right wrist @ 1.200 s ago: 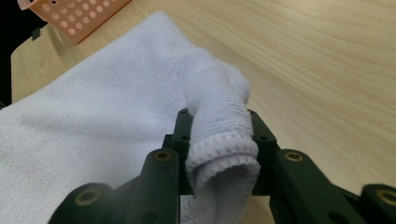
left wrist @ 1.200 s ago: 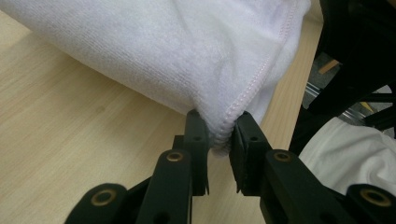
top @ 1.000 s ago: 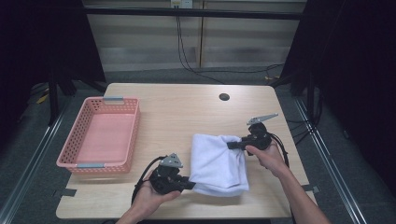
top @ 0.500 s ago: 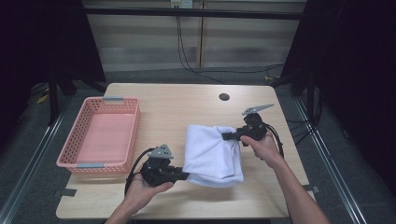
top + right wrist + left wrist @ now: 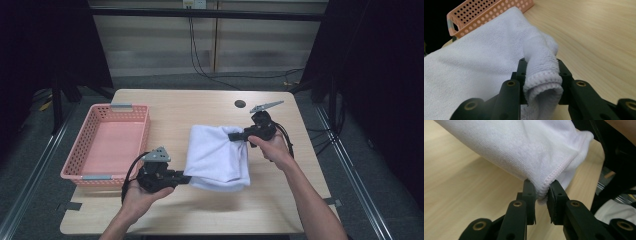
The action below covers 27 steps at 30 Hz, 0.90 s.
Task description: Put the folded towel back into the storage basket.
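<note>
A white terry-cloth towel (image 5: 218, 156), soft and looped in texture with a stitched hem, lay folded over on the pale wooden worktop (image 5: 200, 107), right of a pink perforated plastic basket (image 5: 107, 145) that held nothing visible. The left tongs (image 5: 186, 176) were clamped on the towel's near hemmed corner (image 5: 544, 191). The right tongs (image 5: 234, 135) were clamped on a bunched roll of its far edge (image 5: 541, 75), lifting the cloth slightly.
</note>
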### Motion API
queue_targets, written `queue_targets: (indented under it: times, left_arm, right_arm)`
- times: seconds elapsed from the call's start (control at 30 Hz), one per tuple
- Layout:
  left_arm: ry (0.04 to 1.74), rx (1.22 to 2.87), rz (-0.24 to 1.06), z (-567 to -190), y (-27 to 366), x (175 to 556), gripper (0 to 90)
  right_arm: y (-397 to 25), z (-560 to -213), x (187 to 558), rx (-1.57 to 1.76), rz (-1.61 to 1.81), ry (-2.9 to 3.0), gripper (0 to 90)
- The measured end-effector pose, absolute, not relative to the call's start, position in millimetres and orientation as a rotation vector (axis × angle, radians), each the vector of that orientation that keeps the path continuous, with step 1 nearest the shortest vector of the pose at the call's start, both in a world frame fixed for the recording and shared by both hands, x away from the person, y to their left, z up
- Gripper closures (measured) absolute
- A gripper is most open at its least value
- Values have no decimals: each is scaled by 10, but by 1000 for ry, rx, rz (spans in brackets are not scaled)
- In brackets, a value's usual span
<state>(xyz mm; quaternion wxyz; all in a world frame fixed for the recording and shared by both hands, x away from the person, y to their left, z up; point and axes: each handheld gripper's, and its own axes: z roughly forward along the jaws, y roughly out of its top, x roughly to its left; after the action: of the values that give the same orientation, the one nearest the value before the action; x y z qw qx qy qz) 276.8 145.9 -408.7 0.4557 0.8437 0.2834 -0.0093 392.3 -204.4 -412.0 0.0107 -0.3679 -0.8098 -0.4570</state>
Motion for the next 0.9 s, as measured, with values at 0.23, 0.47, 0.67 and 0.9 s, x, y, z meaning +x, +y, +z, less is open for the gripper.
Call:
queue_targets:
  times: [0.23, 0.47, 0.67, 0.9]
  left_arm:
    - [722, 2074, -7, -4022, 1565, 2833, 782]
    - [732, 2070, 14, -3947, 1666, 2888, 782]
    - [755, 2060, 40, -3882, 1826, 2912, 783]
    - [775, 2031, 86, -3812, 2153, 2926, 789]
  right_arm:
    - [-1953, -4029, 4042, -1128, -1453, -2506, 708]
    - [-1798, -3965, 4187, -1109, -1434, -2512, 708]
    - [-1669, -3866, 4259, -1078, -1452, -2514, 709]
    - [-1351, -3703, 4367, -1024, -1460, -2535, 709]
